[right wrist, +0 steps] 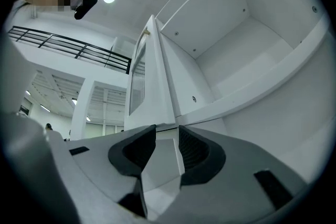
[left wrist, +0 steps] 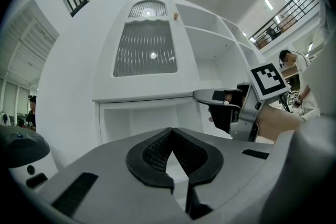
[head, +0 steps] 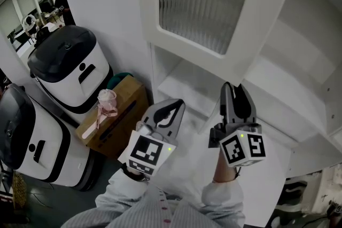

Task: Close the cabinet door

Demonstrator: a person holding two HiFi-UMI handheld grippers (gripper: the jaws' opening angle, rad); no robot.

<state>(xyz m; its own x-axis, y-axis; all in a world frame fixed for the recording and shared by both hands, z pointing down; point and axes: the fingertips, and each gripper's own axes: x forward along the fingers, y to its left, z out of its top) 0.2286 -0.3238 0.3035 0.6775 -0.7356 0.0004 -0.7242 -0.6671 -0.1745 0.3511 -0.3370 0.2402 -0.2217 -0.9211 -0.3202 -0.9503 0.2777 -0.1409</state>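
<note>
White cabinet door (head: pixel 214 5), framed, with a ribbed glass panel: stands open, swung out from the tall white open-shelved cabinet (head: pixel 307 45). In the head view it sits upper centre, with its lower edge above both grippers. In the left gripper view the door (left wrist: pixel 144 55) is seen face-on. In the right gripper view the door (right wrist: pixel 152 76) is seen edge-on, with bare shelves to its right.

Right gripper (head: pixel 235 91): jaws closed on the lower edge of the door. Its own view shows the white edge wedged between the two dark ribbed pads (right wrist: pixel 191 149), with contact on both sides. The left gripper view shows the right gripper (left wrist: pixel 198 95) from the side, level with the door's bottom edge.

Left gripper (head: pixel 172 107): jaw tips meet and nothing is between them (left wrist: pixel 171 132). Only a narrow gap shows behind the tips. It is just left of the right gripper, below the door and apart from it.

Surroundings, left of the cabinet:
- A brown cardboard box (head: pixel 125 101) on the floor against the cabinet side, with a pink lidded cup (head: pixel 107 100) on top.
- Two rounded white machines with black lids (head: pixel 69 67), (head: pixel 32 141) beside the box.
- A person (head: pixel 60 0) stands far back, upper left.
</note>
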